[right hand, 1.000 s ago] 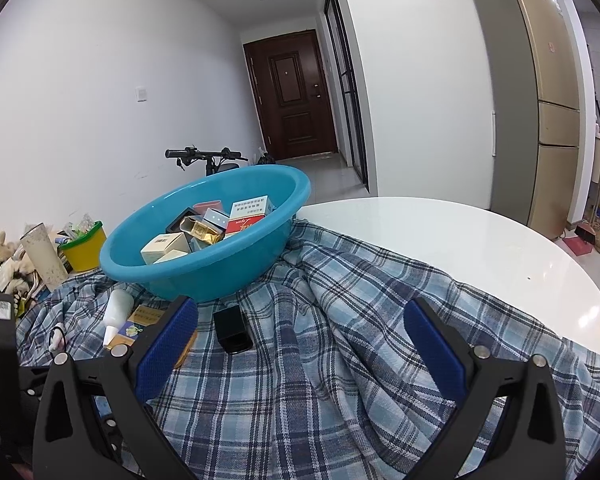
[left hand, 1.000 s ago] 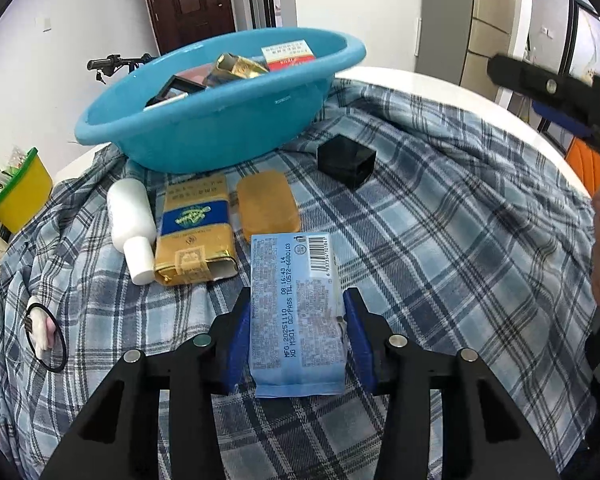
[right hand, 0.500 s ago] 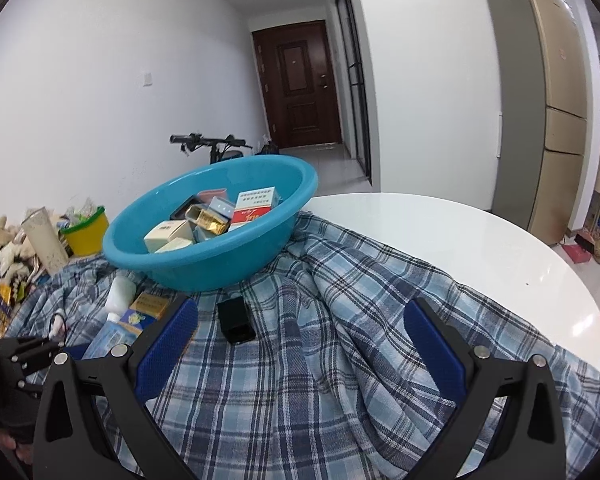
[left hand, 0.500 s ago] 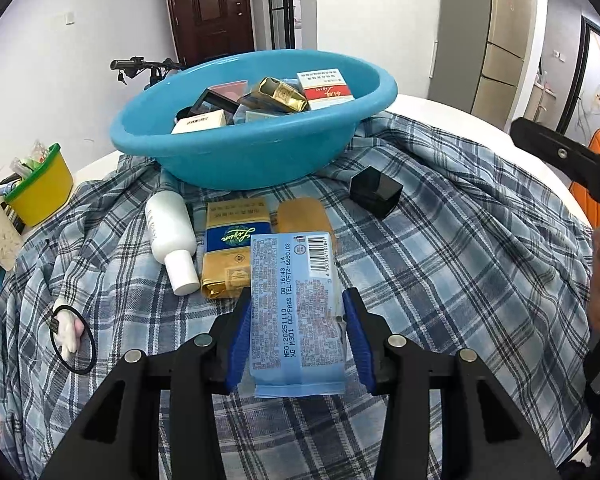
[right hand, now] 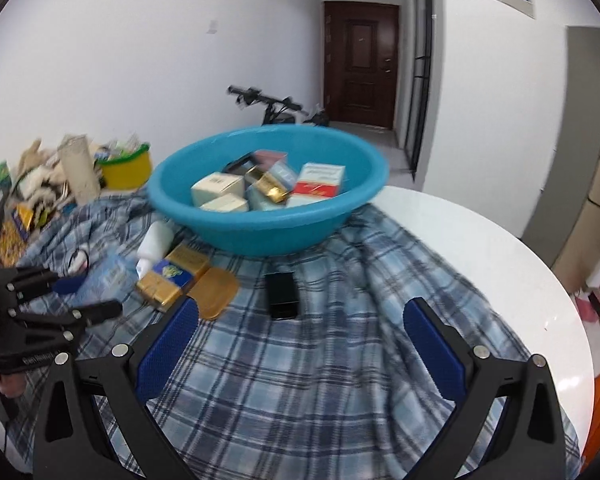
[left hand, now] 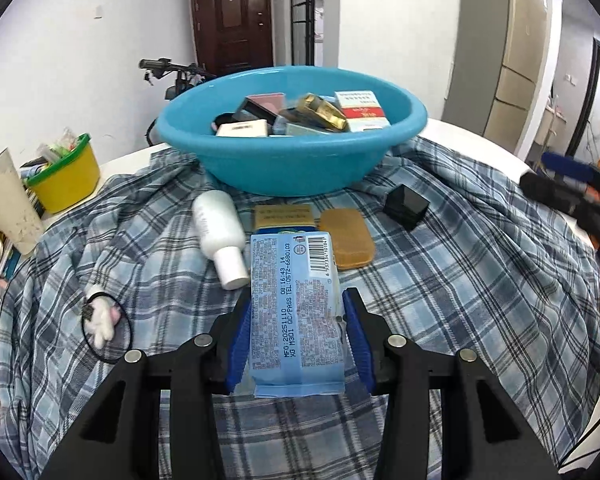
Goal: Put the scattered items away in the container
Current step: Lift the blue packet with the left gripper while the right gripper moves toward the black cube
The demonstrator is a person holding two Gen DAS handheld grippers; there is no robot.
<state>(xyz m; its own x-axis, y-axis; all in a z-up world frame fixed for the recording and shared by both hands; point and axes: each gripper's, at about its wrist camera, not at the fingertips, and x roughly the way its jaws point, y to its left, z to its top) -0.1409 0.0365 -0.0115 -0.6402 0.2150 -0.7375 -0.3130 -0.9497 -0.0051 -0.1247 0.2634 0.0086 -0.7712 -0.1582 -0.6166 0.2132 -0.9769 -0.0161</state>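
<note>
Left gripper [left hand: 296, 332] clamps blue packet [left hand: 296, 308] above plaid cloth [left hand: 440, 288]; right gripper [right hand: 300, 344] wide, empty. Basin [left hand: 292, 160] ahead holds boxes.

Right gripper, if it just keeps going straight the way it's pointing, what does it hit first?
Probably the black box on the plaid cloth: it lies ahead between the right gripper's open jaws. The blue basin sits beyond it. Depth is uncertain.

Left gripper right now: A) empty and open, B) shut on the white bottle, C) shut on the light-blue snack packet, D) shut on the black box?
C: the left gripper has both blue pads against the sides of the light-blue snack packet, barcode side up.
</note>
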